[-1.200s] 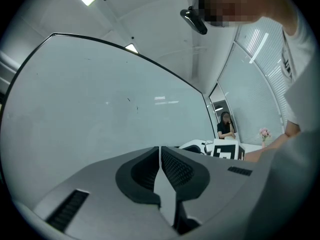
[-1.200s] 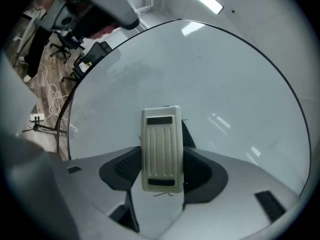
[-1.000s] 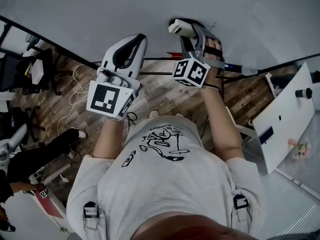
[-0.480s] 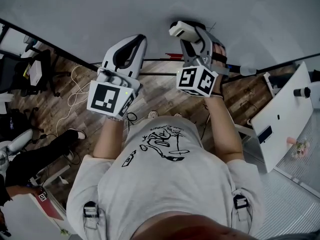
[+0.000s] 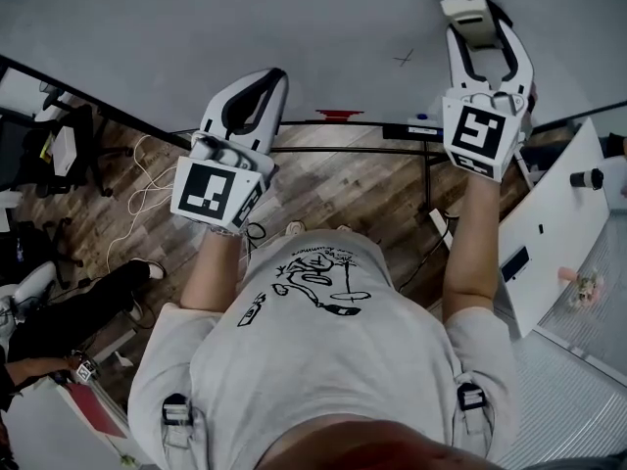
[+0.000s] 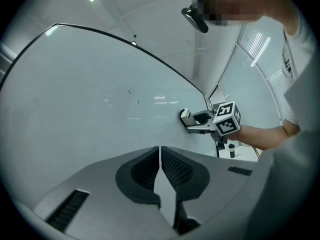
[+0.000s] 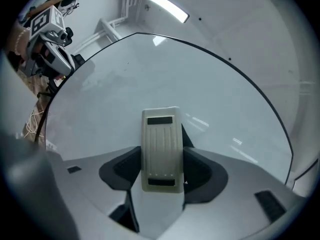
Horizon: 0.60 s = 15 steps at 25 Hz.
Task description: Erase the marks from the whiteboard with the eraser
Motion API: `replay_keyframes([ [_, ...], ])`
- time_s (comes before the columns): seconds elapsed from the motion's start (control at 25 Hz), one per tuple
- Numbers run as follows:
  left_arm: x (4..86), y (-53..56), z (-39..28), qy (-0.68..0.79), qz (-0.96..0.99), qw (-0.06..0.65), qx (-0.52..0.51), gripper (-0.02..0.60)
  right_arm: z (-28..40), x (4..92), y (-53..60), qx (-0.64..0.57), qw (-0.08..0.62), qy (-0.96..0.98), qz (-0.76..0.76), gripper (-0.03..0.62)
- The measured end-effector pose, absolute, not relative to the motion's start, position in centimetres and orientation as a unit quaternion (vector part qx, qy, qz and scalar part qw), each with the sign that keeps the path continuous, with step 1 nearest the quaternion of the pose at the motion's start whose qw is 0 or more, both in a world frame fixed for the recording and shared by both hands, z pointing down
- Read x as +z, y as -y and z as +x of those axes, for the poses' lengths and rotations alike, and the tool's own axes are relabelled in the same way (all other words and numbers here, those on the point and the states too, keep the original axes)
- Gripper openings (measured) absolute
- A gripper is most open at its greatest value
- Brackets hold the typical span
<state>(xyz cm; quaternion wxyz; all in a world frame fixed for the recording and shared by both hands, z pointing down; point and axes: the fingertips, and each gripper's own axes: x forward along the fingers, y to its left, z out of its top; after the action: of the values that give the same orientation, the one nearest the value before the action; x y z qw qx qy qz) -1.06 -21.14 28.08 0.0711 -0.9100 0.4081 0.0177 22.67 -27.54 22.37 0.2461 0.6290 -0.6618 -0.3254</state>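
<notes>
The whiteboard (image 7: 210, 79) is smooth and glossy, with ceiling lights mirrored in it; the eraser (image 7: 161, 134) looks like cream matt plastic, with fine grooves along its back; the shells of the right gripper (image 7: 161, 160) and the left gripper (image 6: 160, 151) are grey matt plastic; the pads (image 6: 176, 166) of the left one are dark, with a fine grid texture; the floor (image 5: 333, 184) is of wood planks; the person's shirt (image 5: 323, 370) is grey cloth with a black print.
</notes>
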Motion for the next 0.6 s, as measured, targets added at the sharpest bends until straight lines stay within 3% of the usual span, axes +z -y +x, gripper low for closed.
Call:
replay_keyframes([
  [0.6,28.0,21.7,0.1,-0.402,-0.912,0.077,0.008,0.031,20.6,30.0,28.3,-0.307,0.307,0.679,0.592,0.256],
])
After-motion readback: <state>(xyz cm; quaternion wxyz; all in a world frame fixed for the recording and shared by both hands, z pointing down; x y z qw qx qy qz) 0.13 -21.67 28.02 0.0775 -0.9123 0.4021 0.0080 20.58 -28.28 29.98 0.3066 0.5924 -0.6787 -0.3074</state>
